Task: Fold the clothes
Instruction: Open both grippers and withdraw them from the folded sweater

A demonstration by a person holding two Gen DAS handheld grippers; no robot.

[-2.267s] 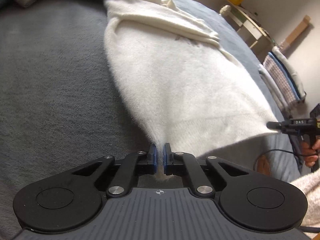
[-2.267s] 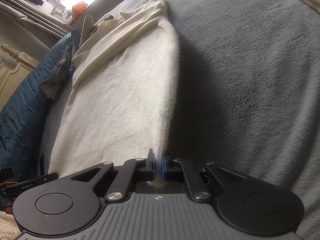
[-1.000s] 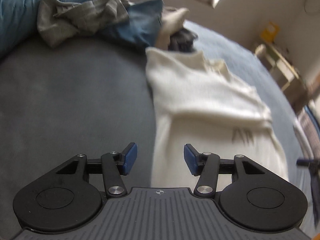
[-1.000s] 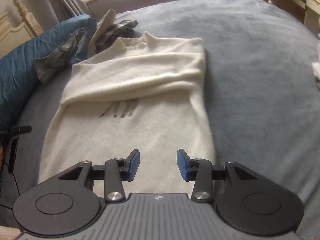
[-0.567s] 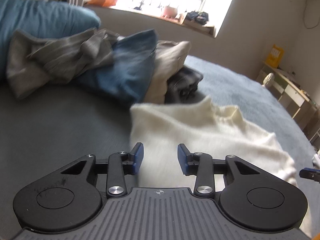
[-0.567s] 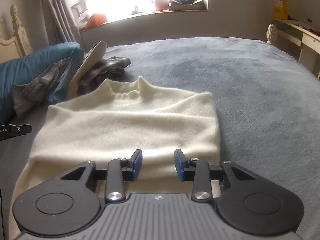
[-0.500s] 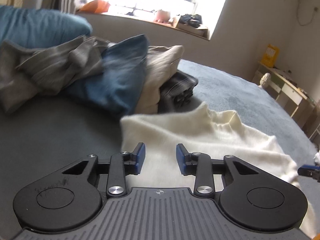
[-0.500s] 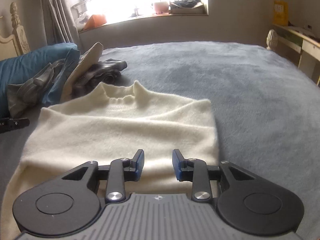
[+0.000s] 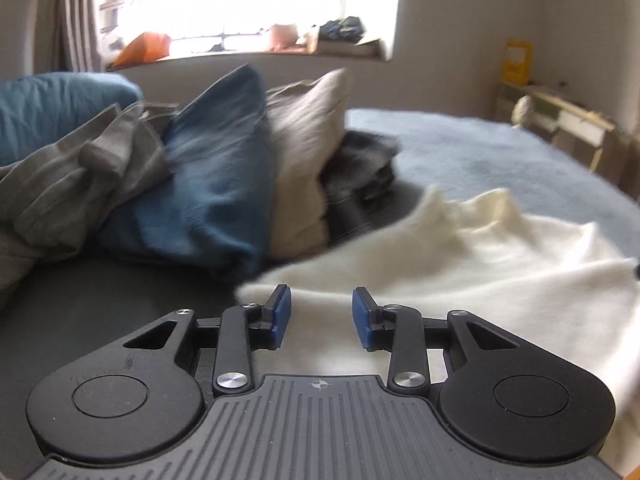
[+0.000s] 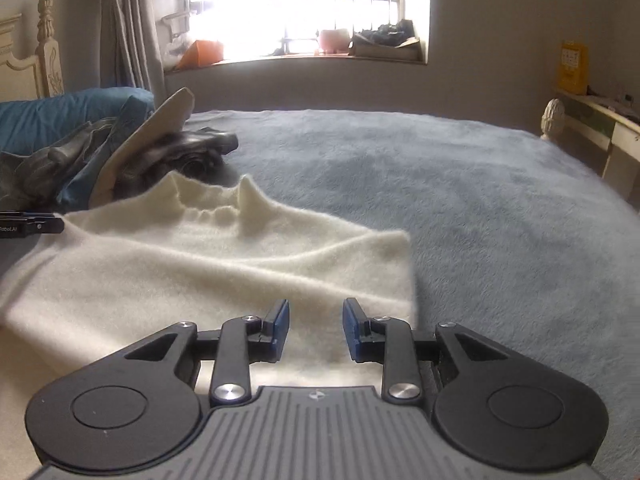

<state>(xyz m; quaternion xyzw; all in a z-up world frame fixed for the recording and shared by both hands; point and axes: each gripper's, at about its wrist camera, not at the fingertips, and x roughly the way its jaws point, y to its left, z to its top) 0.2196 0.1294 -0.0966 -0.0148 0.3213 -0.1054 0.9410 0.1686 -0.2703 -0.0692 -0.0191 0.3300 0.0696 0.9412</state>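
Cream knit: sweater (image 10: 224,264) lies flat on the bed (image 10: 480,208), collar at the far end and standing up in two peaks; body spread toward both cameras
Grey-blue cover: plush blanket over the bed; bare to the right of the sweater in the right wrist view
Left tool (image 9: 322,316): blue pads part-way apart and widening; positioned over the near left shoulder corner of the sweater; knit shows in the gap between the pads; pads not pressing on it
Right tool (image 10: 316,330): blue pads part-way apart and steady; positioned over the right edge of the sweater, just inside its side hem; knit shows in the gap; no grip
Clothes pile (image 9: 208,176): grey, blue, beige and dark garments heaped at the head of the bed, just beyond the sweater collar; blurred in the left wrist view
Pillow (image 10: 60,112): teal; behind the pile
Window (image 10: 312,4): bright; sill carries a pot and small items
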